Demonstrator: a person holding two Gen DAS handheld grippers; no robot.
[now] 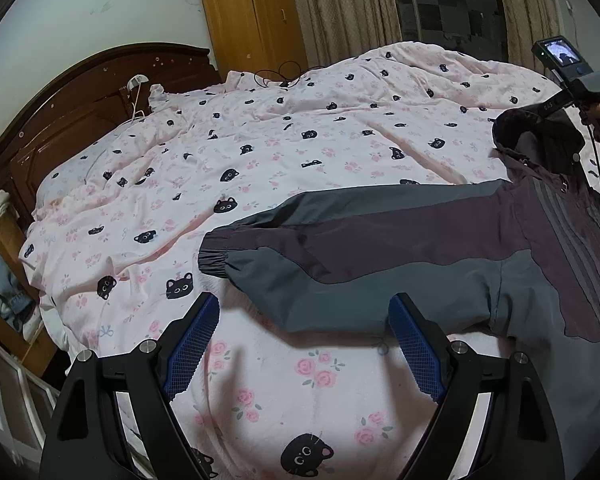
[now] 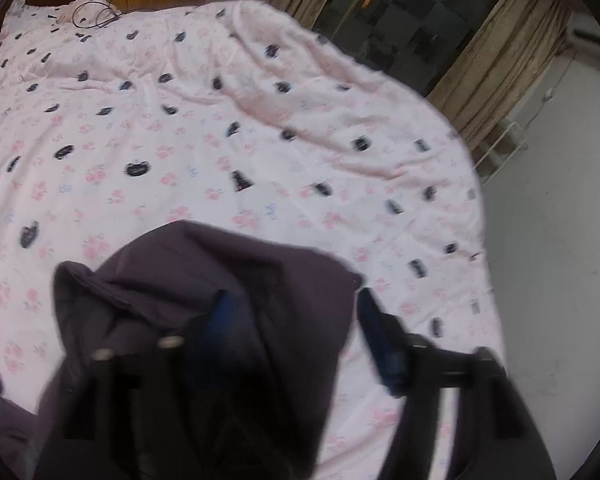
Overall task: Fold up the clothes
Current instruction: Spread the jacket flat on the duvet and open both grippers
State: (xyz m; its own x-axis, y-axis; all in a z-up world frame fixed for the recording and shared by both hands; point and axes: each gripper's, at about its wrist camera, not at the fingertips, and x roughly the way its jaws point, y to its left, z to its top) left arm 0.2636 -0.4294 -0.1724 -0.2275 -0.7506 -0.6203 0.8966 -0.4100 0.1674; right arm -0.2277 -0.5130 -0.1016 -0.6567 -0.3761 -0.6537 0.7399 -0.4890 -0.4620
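Note:
A purple and grey hooded jacket [image 1: 440, 248] lies on the bed, one sleeve stretched to the left with its elastic cuff [image 1: 214, 262] ahead of my left gripper. My left gripper [image 1: 304, 320] is open and empty, just in front of the sleeve's lower edge. In the right wrist view, which is blurred by motion, the jacket's purple hood [image 2: 204, 280] is bunched between the blue pads of my right gripper [image 2: 296, 312], whose jaws stand wide apart. The right gripper also shows in the left wrist view [image 1: 568, 80], above the hood.
The bed is covered by a pink quilt [image 1: 260, 152] with black cat faces and roses. A dark wooden headboard [image 1: 80, 112] and a wooden wardrobe [image 1: 252, 12] stand behind. Curtains [image 2: 500, 48] hang at the window. A black cable [image 1: 278, 74] lies on the far quilt.

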